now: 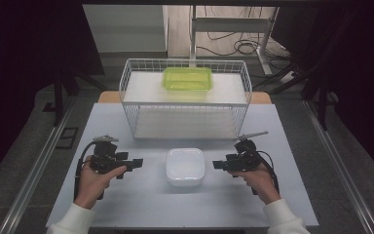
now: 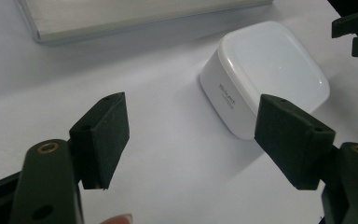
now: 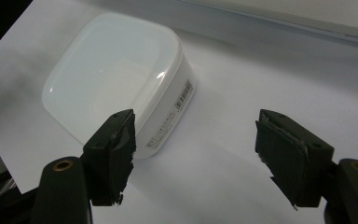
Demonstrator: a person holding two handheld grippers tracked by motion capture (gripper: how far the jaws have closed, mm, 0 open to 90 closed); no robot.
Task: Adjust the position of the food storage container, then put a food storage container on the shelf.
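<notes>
A white lidded box (image 1: 185,166) with rounded corners rests on the pale table (image 1: 141,200), between the two hands. My left gripper (image 1: 137,164) sits to its left, pointing at it, jaws open with nothing between them. In the left gripper view the box (image 2: 265,74) lies ahead and to the right of the left gripper (image 2: 196,140). My right gripper (image 1: 217,165) is just right of the box, also open and empty. The right gripper view has the box (image 3: 116,79) ahead at the left of the right gripper (image 3: 196,154).
A white wire basket (image 1: 185,100) stands at the back of the table, with a green lidded tray (image 1: 187,78) on its upper shelf. The basket's base edge (image 2: 121,18) runs across the top of the left gripper view. Table edges lie close to both forearms.
</notes>
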